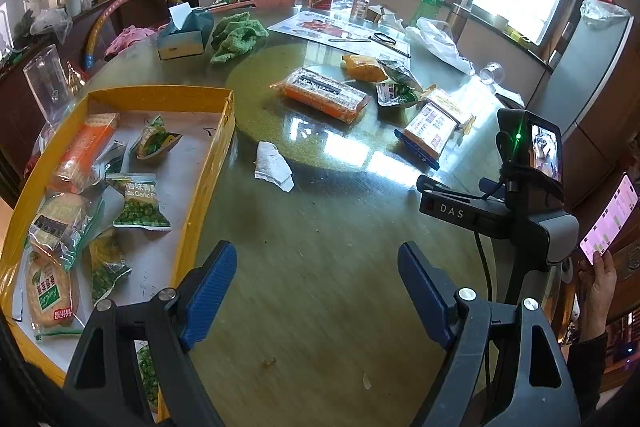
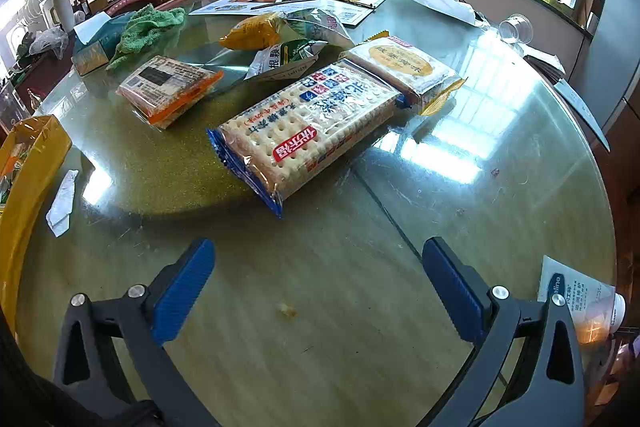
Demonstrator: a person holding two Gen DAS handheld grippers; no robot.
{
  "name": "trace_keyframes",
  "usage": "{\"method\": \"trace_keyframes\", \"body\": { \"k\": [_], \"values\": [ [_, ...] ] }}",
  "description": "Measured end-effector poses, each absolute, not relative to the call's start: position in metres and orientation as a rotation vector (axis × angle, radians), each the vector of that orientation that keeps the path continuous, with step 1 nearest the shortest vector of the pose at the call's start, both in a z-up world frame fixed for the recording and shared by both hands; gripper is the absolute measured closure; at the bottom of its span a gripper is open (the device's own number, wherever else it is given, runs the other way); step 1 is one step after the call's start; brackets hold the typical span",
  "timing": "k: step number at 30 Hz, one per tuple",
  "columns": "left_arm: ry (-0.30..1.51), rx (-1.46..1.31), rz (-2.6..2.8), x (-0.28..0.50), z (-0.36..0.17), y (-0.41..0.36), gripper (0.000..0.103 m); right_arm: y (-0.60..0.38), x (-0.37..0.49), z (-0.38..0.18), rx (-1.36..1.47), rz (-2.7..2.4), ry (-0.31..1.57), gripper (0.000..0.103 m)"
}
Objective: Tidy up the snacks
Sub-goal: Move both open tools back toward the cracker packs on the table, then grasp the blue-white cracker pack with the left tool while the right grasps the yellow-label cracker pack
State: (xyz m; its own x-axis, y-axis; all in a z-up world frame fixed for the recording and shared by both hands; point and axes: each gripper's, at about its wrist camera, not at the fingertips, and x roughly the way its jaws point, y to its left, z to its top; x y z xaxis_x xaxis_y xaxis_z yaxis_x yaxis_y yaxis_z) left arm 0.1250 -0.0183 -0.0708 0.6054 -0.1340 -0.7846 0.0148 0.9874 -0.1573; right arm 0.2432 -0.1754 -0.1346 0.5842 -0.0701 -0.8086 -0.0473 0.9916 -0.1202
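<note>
Tongs first: we see our left tongs (image 1: 316, 287) spread wide with nothing between them, over bare worktop (image 1: 320, 227). Just to their left sits the yellow tray (image 1: 208, 187), already filled with pea packets (image 1: 142, 205) and cracker packs. Our right tongs (image 2: 318, 283) are likewise spread and pinching nothing. Straight ahead of them lies the blue-edged cracker pack (image 2: 308, 127), flat on the worktop; beyond it, the orange pack (image 2: 170, 89) and yellow pack (image 2: 404, 69).

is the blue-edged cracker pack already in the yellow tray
No, the blue-edged cracker pack lies on the glass table, outside the yellow tray.
</note>
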Motion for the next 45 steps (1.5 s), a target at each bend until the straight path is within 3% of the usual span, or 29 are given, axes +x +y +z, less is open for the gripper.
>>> {"method": "trace_keyframes", "body": {
  "k": [37, 41, 45],
  "values": [
    [0.917, -0.168, -0.064, 0.123, -0.074, -0.006, 0.02, -0.169, 0.246, -0.137, -0.116, -0.055, 0.946, 0.0],
    [0.91, -0.16, -0.059, 0.12, -0.073, -0.001, 0.02, -0.171, 0.246, -0.135, -0.149, 0.014, 1.025, 0.001],
    [0.899, -0.173, -0.069, 0.125, -0.071, -0.001, 0.02, -0.195, 0.22, -0.112, -0.068, 0.075, 0.878, 0.002]
  ]
}}
